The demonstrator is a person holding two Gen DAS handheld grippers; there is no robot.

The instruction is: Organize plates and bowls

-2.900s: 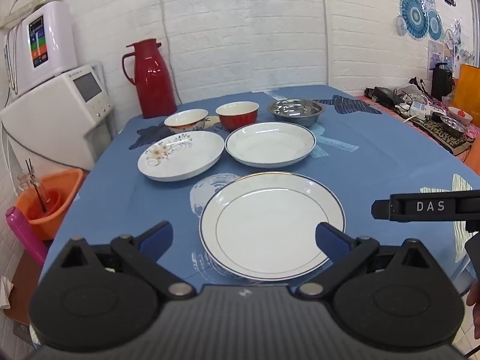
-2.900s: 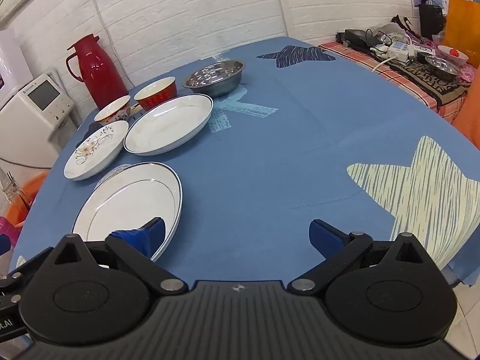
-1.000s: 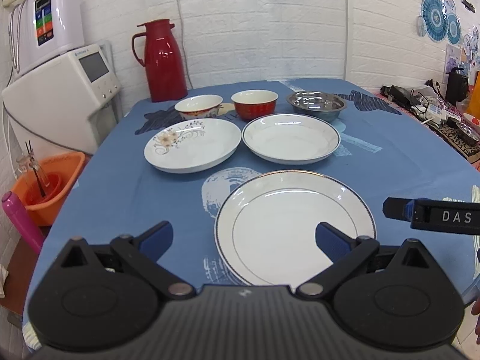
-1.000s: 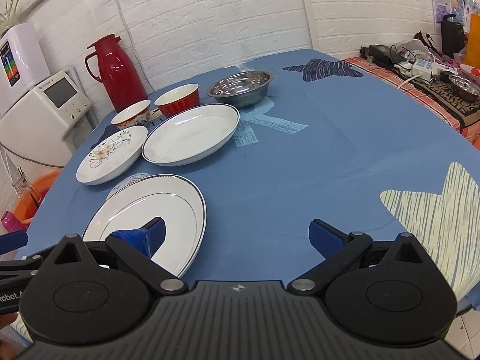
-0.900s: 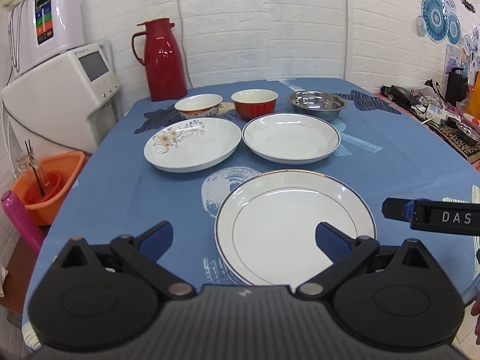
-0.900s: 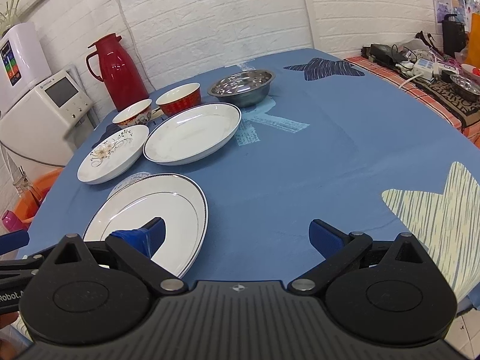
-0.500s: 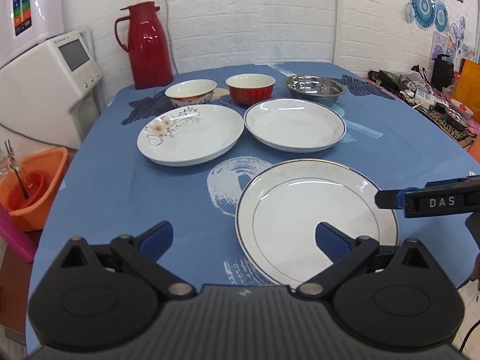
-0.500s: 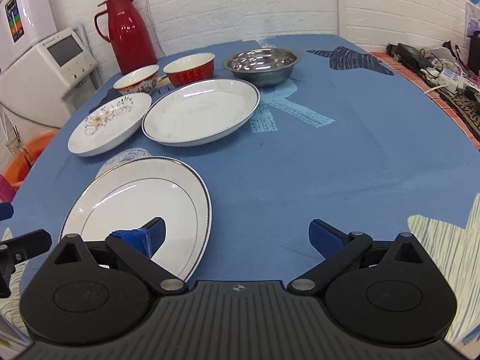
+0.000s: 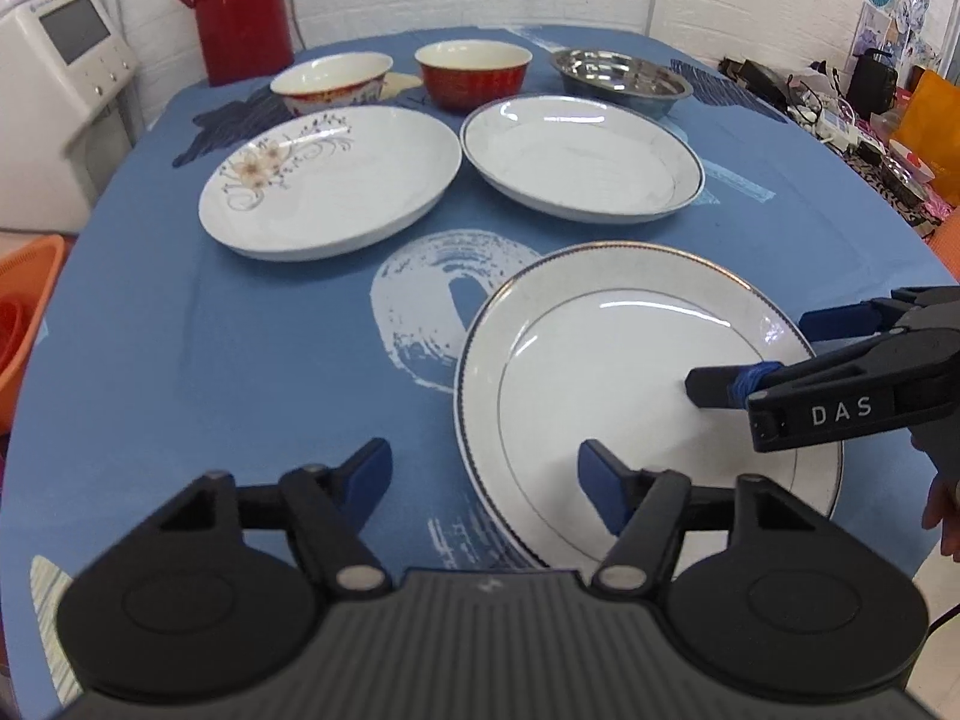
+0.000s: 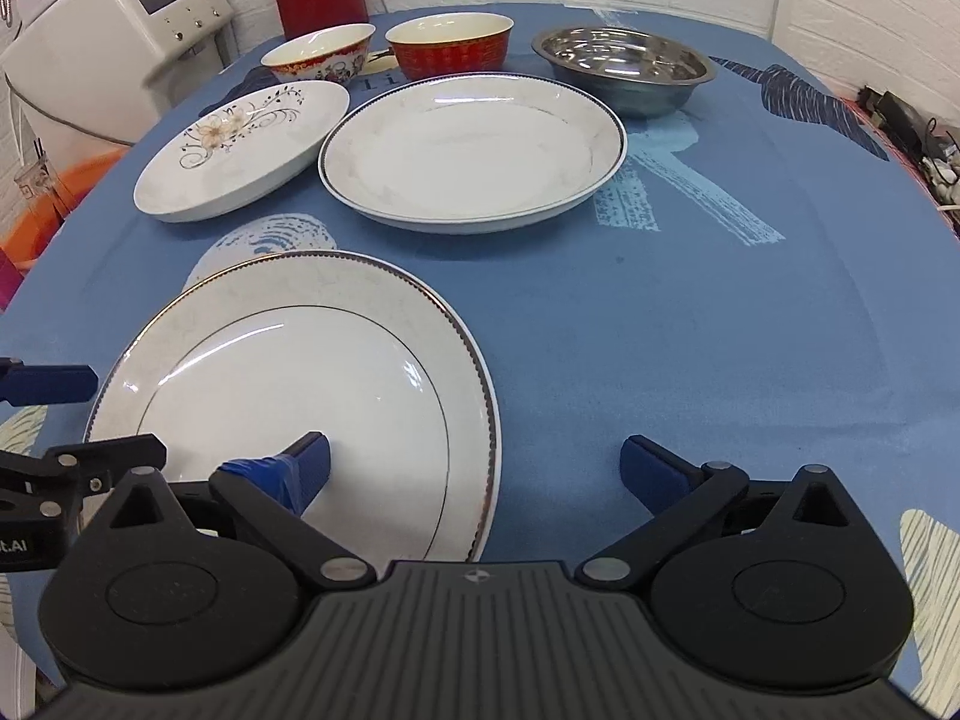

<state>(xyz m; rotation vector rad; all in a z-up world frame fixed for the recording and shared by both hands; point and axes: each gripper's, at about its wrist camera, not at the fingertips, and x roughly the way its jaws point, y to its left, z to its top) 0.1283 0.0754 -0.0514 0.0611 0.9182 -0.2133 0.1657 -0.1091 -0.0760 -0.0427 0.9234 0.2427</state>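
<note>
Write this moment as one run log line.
left gripper: open | right gripper: open, over gold-rimmed plate | nothing held

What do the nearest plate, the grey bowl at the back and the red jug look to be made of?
Nearest plate: glazed white ceramic, probably porcelain, judging by its glossy highlights and thin rim line. Grey bowl: metal, likely stainless steel, with a mirror-like reflective inside. Red jug: glossy red shell with bright reflections; plastic or lacquered metal, I cannot tell which.
</note>
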